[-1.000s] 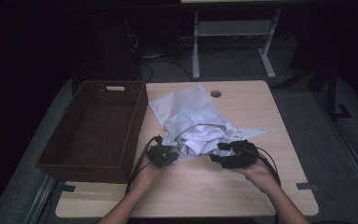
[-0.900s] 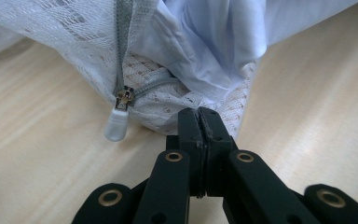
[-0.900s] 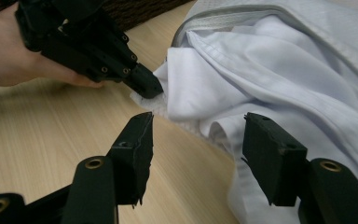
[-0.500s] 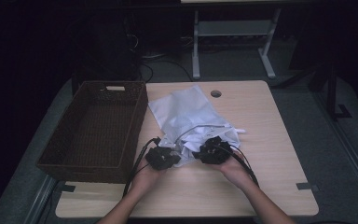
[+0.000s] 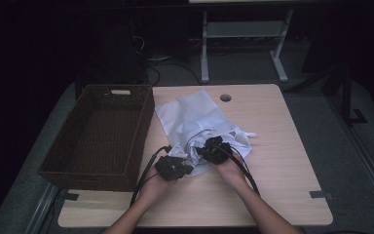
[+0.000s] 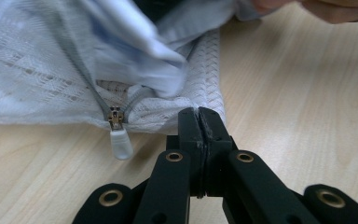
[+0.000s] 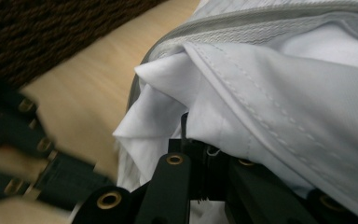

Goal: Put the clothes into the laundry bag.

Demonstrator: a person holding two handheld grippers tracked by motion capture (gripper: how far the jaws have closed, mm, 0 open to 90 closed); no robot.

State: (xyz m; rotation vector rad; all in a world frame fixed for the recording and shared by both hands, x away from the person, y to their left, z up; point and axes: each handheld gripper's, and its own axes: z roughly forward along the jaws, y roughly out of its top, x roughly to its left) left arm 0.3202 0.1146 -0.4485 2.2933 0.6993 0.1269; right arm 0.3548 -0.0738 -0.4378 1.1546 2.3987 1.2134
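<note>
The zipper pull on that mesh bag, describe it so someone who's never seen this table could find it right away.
On the wooden table, right of the wicker basket, lies a white mesh laundry bag with white cloth spilling out. At its near edge, beside the left gripper, hangs the zipper pull: a small translucent white tab on a metal slider.

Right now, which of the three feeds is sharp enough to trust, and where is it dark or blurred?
High view: dim, room behind black, table readable. Left gripper view: bright, zipper pull and shut jaws sharp, the white cloth above smeared. Right gripper view: white garment sharp, the other gripper at lower left blurred, basket soft.
</note>
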